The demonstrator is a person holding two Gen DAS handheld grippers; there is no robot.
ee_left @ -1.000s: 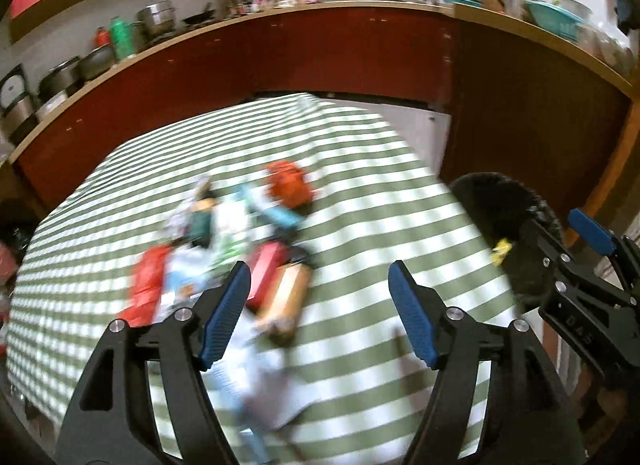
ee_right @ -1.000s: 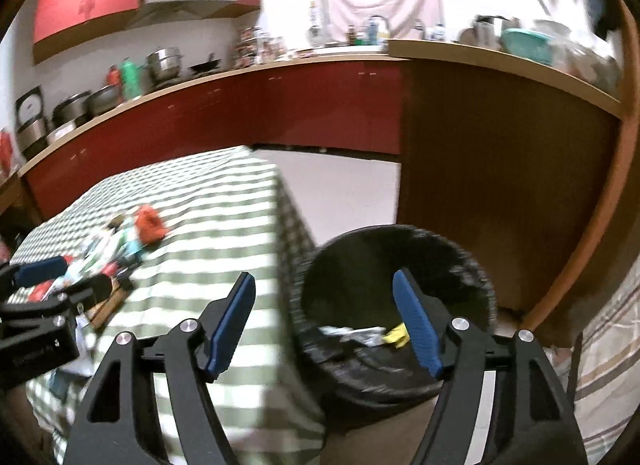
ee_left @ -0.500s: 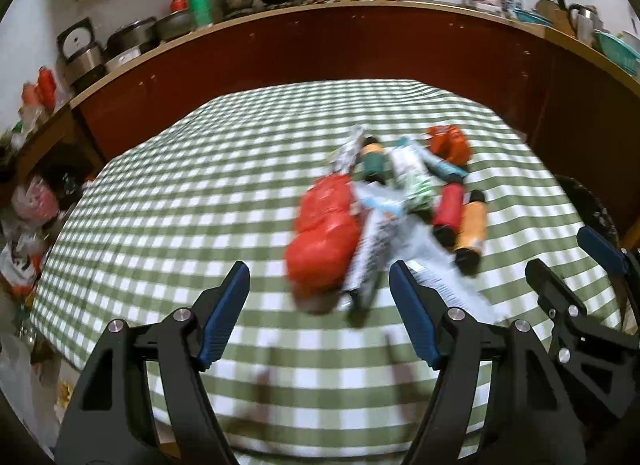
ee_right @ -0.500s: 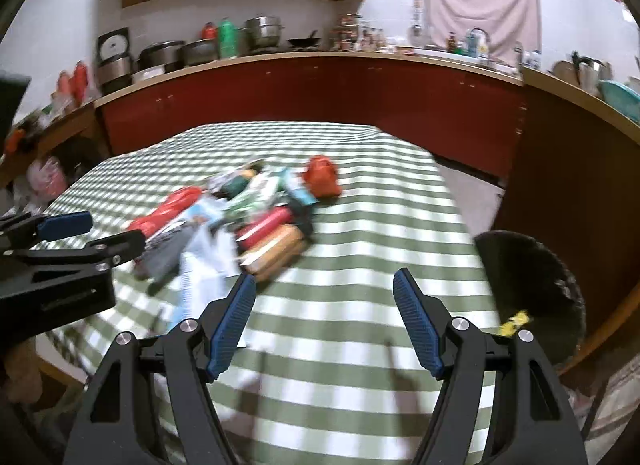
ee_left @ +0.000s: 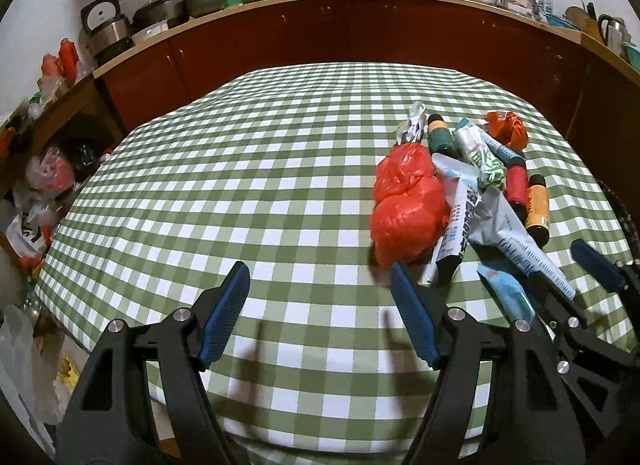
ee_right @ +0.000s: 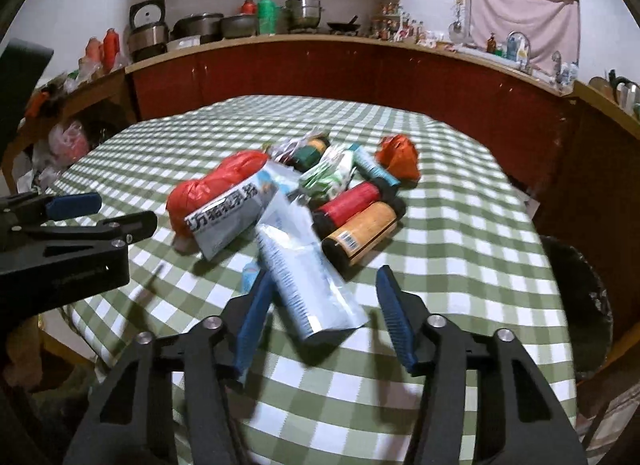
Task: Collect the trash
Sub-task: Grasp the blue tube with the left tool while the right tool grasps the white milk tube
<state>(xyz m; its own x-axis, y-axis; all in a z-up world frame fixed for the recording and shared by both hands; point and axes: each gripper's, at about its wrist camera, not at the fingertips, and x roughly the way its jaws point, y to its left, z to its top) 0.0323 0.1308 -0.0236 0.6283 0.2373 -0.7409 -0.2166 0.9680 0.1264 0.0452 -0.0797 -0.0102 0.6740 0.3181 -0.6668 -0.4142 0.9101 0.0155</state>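
Right gripper (ee_right: 320, 301): jaws closing around the silver-white wrapper (ee_right: 308, 289), low centre of frame, on the checked surface (ee_right: 460, 225); we should seat both pads before lifting. Left gripper (ee_left: 320, 305): jaws released, empty, beside the red bag (ee_left: 408, 205)

The bin (ee_right: 580, 297) is cut off behind the table (ee_right: 460, 225) edge. The pale pouch (ee_right: 308, 285) is blurred, its print unreadable. The blue packet (ee_right: 250, 271) is mostly hidden.
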